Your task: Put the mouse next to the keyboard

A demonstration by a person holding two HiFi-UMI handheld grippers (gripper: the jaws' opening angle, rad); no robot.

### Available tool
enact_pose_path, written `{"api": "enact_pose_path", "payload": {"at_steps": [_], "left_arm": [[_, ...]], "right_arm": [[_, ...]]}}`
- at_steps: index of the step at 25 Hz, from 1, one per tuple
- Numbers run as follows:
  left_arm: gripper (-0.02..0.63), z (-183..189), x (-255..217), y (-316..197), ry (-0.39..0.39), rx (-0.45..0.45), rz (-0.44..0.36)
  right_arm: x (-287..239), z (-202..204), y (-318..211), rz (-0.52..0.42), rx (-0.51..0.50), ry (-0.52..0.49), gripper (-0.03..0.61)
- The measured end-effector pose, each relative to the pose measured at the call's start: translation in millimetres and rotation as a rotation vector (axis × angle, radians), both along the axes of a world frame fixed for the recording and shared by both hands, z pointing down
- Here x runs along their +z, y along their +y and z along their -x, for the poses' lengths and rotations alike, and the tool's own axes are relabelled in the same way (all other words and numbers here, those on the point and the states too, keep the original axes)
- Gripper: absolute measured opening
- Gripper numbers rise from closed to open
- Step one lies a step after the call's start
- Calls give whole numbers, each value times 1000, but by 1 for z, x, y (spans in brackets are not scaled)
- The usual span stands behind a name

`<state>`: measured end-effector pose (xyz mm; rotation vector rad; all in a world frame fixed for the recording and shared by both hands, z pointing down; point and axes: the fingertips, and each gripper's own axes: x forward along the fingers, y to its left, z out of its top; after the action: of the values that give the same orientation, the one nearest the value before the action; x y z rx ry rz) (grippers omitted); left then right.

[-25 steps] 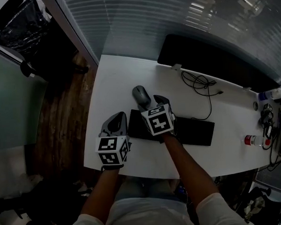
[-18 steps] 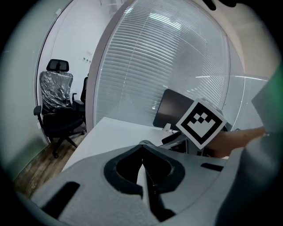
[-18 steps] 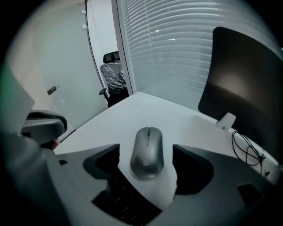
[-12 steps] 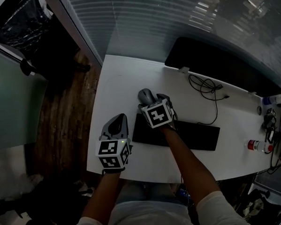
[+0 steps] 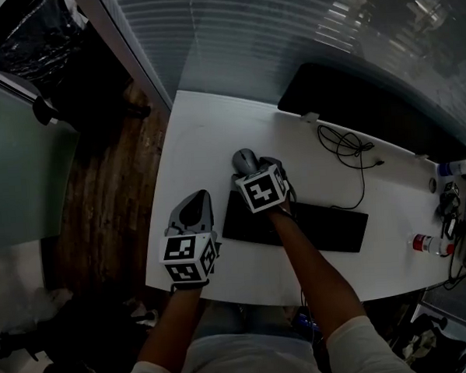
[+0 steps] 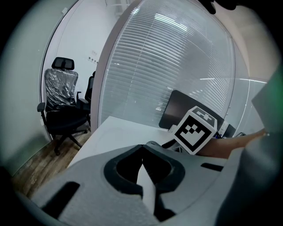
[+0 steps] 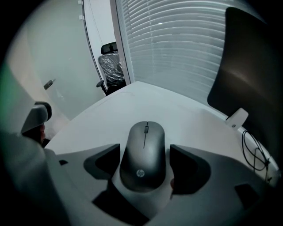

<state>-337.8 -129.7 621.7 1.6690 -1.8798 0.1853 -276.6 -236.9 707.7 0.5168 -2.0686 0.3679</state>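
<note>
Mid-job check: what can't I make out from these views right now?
Head view: the right gripper covers the gap between mouse and keyboard. Its jaws have just been opening, mouse between them, and its own view shows no keyboard.
Head view: small items at the desk right end are too small, dark, partly cut off by the edge.
Left gripper view: the left gripper body hides mouse and keyboard.

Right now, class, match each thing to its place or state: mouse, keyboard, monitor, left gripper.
Things: 1 mouse; 2 keyboard; 3 monitor; 4 left gripper.
States: A jaws together, empty; B at the desk's far edge; C between the right gripper's parted jaws, not gripped; D flat, partly under the person's right forearm.
Pairs: 1-C, 2-D, 3-B, 4-A.
The right gripper's jaws have just been opening, with the mouse between them.
</note>
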Motion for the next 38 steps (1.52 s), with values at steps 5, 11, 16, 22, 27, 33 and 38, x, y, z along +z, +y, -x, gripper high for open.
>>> {"api": "enact_pose_path", "payload": {"at_steps": [5, 11, 16, 22, 27, 33, 38], "left_arm": [[2, 0, 1, -1, 7, 0, 1], [2, -2, 0, -1, 7, 3, 1], [2, -4, -2, -2, 5, 4, -1], [2, -6, -7, 0, -8, 18, 1], [2, -15, -20, 4, -35, 47, 4], [2, -31, -43, 17, -37, 73, 2], [2, -50, -68, 29, -57, 101, -11]], "right_arm": [[-1, 0, -1, 1, 2, 5, 295], [2, -8, 4, 66, 59, -11, 288], [-5, -5, 7, 55, 35, -29, 288], [-25, -8, 7, 34, 38, -53, 288], [-54, -19, 12, 24, 63, -96, 288], [-93, -42, 33, 12, 80, -149, 288], [-125, -71, 56, 4, 109, -183, 288]]}}
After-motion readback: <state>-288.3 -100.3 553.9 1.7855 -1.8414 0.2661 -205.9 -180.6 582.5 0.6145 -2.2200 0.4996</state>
